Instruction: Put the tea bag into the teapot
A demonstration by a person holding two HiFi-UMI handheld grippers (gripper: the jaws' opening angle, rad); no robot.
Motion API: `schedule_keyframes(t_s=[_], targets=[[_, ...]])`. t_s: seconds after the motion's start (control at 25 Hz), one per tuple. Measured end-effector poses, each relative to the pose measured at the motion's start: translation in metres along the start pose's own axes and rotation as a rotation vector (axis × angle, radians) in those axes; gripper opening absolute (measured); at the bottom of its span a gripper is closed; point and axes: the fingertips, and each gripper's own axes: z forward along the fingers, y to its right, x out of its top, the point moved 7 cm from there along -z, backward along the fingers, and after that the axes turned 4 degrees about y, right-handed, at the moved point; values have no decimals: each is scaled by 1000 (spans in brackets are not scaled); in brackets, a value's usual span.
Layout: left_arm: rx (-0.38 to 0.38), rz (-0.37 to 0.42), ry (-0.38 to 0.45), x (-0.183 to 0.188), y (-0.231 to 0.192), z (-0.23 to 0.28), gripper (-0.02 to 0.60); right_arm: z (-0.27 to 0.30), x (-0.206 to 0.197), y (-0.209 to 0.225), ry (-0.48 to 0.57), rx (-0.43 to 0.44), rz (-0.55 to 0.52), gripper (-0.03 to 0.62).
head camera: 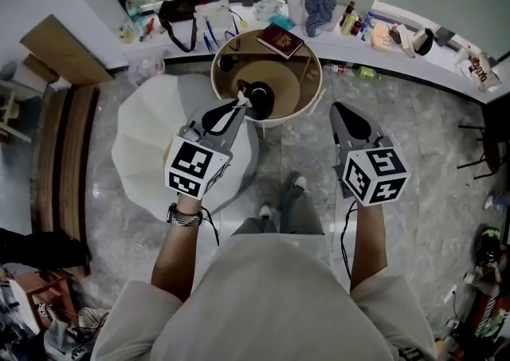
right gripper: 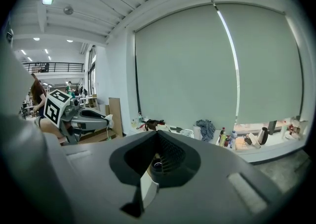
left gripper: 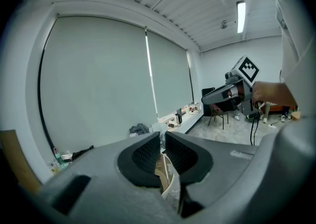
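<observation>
So the tea bag (head camera: 241, 96) isn't in yet. It's the little white scrap pinched at the tip of our left gripper (head camera: 239, 103), held up in the air right at the near edge of the dark teapot (head camera: 259, 100). The teapot sits on the round wooden surface (head camera: 312, 90), towards our side of it, with a red booklet (head camera: 280, 39) on the far rim. From up top we can't really tell whether the pot's mouth is uncovered. Our right gripper (head camera: 338, 108) is pressed together on nothing, hanging off to the right, well clear of the surface. We'd say the pick-up is done, and what's left is lining up over the opening and letting go.
</observation>
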Motion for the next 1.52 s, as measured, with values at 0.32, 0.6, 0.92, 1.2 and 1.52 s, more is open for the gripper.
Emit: schedule_keyframes(t_s=[0.32,0.6,0.92,1.2,1.52], targets=[[15,-9,-52,-17,-30,56,38,49,-16,42,-52,33,22,6],[44,-79,-99,-43,-51,119,38,107,-37,84,-101,110,40,6],[82,-167,-143,-79,-89,187,38,174,-56,116,-181,165,58,6],[97,-241,-223,-143,-111,240,38,219,-81,140,-249,180,101,6],[105,-329,-279,-219,-119,281,38,244,-124,153,-340,211,142,6]])
